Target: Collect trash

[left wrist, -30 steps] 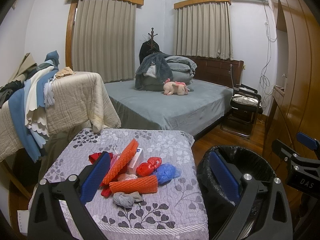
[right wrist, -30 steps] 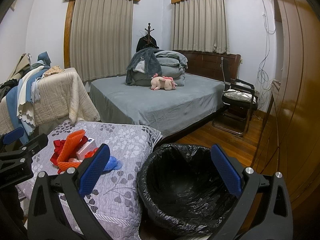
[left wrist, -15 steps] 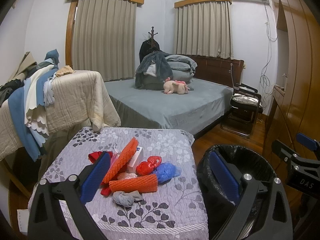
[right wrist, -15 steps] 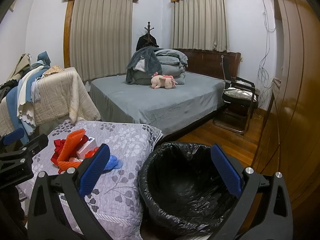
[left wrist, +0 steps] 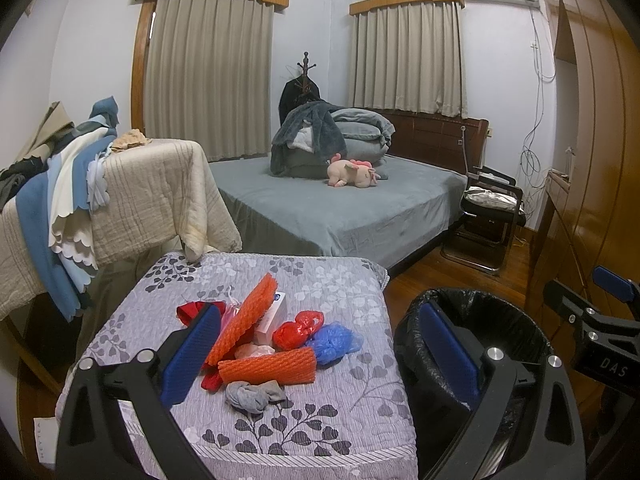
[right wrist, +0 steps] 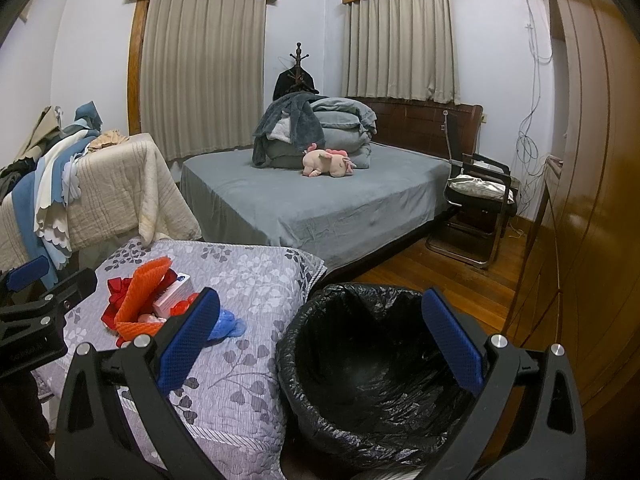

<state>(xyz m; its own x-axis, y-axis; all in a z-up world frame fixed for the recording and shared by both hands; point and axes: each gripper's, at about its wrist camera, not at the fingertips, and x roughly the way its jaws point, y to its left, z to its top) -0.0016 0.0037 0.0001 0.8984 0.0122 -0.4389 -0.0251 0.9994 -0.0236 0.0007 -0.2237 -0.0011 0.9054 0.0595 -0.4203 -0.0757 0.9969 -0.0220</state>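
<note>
Both the left gripper [left wrist: 320, 352] and the right gripper [right wrist: 320, 344] hang with fingers wide apart, holding nothing. The trash pile [left wrist: 264, 344] lies on the patterned table [left wrist: 320, 432], just left of the black-lined bin [right wrist: 376, 384].

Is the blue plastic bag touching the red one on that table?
Touching. In the left wrist view the blue bag presses against the red bag, with no tablecloth visible between them.

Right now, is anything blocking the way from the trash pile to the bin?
Nothing visible does. The trash pile lies on the quilt, and the bin stands open right beside it. Both claws, left and right, are open and empty.
</note>
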